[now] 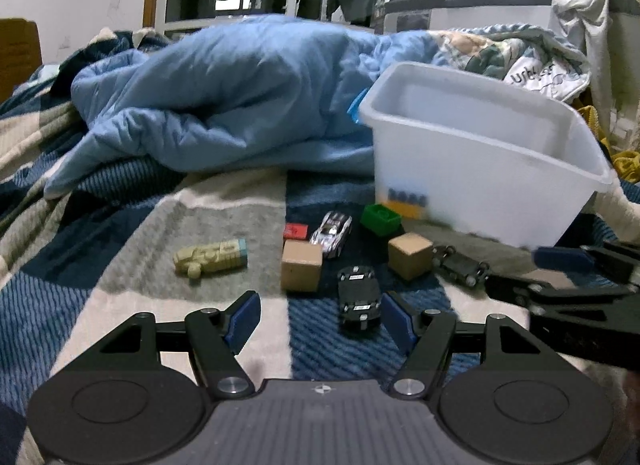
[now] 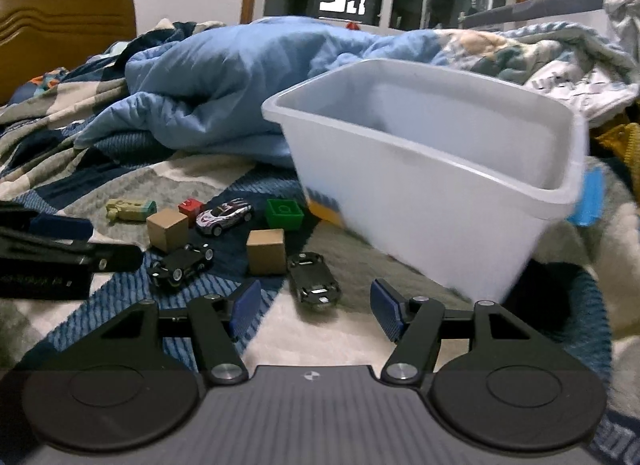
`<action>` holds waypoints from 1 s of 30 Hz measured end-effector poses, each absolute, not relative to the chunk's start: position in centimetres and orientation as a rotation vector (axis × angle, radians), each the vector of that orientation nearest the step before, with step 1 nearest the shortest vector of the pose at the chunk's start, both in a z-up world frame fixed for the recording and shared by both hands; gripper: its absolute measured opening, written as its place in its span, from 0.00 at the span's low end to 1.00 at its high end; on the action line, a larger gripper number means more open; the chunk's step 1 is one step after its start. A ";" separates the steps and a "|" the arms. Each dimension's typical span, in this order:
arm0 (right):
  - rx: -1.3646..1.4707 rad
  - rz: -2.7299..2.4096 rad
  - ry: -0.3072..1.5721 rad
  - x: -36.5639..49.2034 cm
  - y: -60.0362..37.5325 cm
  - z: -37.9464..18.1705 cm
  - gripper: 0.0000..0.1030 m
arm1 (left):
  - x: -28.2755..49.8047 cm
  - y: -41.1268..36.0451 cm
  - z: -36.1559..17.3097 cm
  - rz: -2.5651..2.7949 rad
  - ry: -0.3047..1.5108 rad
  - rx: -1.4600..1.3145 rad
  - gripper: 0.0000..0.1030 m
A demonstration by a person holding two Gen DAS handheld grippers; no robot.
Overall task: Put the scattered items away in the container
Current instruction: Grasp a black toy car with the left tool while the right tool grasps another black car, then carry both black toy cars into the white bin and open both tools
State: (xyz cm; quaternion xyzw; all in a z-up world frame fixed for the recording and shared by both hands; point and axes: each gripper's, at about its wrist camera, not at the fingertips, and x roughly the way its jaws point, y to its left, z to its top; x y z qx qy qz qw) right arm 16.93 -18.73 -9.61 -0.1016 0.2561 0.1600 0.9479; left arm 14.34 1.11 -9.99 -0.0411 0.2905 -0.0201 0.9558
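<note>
Toys lie scattered on the checked bedspread in front of a white plastic bin (image 1: 480, 181) (image 2: 432, 193). My left gripper (image 1: 320, 319) is open just above the bed, with a black toy car (image 1: 358, 299) (image 2: 182, 265) between its pads near the right pad. My right gripper (image 2: 314, 307) is open, with a second black car (image 2: 314, 279) (image 1: 460, 265) lying belly-up just ahead. Two wooden cubes (image 1: 301, 265) (image 1: 410, 255), a silver car (image 1: 332, 233), a green block (image 1: 380, 219), a red block (image 1: 295, 231) and a beige toy figure (image 1: 212, 257) lie nearby.
A crumpled blue duvet (image 1: 224, 105) lies behind the toys, left of the bin. A patterned quilt (image 2: 540, 61) and yellow cloth (image 2: 624, 145) lie behind and right of the bin. A blue and yellow piece (image 1: 406, 203) shows through the bin wall. A wooden headboard (image 2: 64, 25) stands far left.
</note>
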 end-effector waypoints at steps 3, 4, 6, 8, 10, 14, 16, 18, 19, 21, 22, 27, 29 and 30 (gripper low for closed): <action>-0.232 0.330 0.546 19.0 -17.9 -10.5 0.60 | 14.5 1.2 -10.4 -0.055 0.601 -0.110 0.68; -0.223 0.325 0.564 19.8 -17.8 -10.9 0.57 | 14.7 1.2 -10.5 -0.060 0.605 -0.120 0.68; -0.176 0.318 0.610 21.2 -17.9 -11.4 0.55 | 15.3 0.9 -10.7 -0.073 0.618 -0.133 0.68; -0.160 0.317 0.650 22.3 -18.0 -11.9 0.55 | 16.1 0.4 -10.9 -0.092 0.633 -0.139 0.68; -0.164 0.327 0.672 22.8 -18.0 -12.4 0.50 | 16.9 -0.1 -11.1 -0.107 0.643 -0.148 0.68; -0.173 0.352 0.684 22.7 -18.1 -12.5 0.42 | 18.6 -1.0 -11.4 -0.120 0.670 -0.179 0.68; -0.209 0.358 0.679 22.5 -17.7 -12.3 0.32 | 19.3 -1.2 -11.6 -0.120 0.688 -0.195 0.62; -0.234 0.360 0.675 22.1 -17.8 -12.1 0.32 | 19.9 -1.5 -12.0 -0.114 0.707 -0.195 0.61; -0.232 0.360 0.677 21.9 -17.9 -12.0 0.32 | 20.1 -1.7 -12.2 -0.113 0.715 -0.188 0.57; -0.218 0.353 0.681 21.6 -18.2 -11.8 0.32 | 20.2 -2.0 -12.4 -0.115 0.714 -0.162 0.52; -0.217 0.347 0.680 21.3 -18.4 -11.7 0.32 | 20.2 -2.0 -12.5 -0.112 0.716 -0.153 0.45; -0.211 0.319 0.687 20.1 -19.1 -11.6 0.32 | 19.9 -1.3 -12.0 -0.152 0.743 -0.166 0.32; -0.205 0.304 0.687 19.6 -19.3 -11.3 0.32 | 19.3 -1.4 -11.6 -0.164 0.741 -0.133 0.32; -0.198 0.295 0.688 19.3 -19.5 -11.1 0.32 | 18.9 -1.5 -11.4 -0.165 0.735 -0.119 0.32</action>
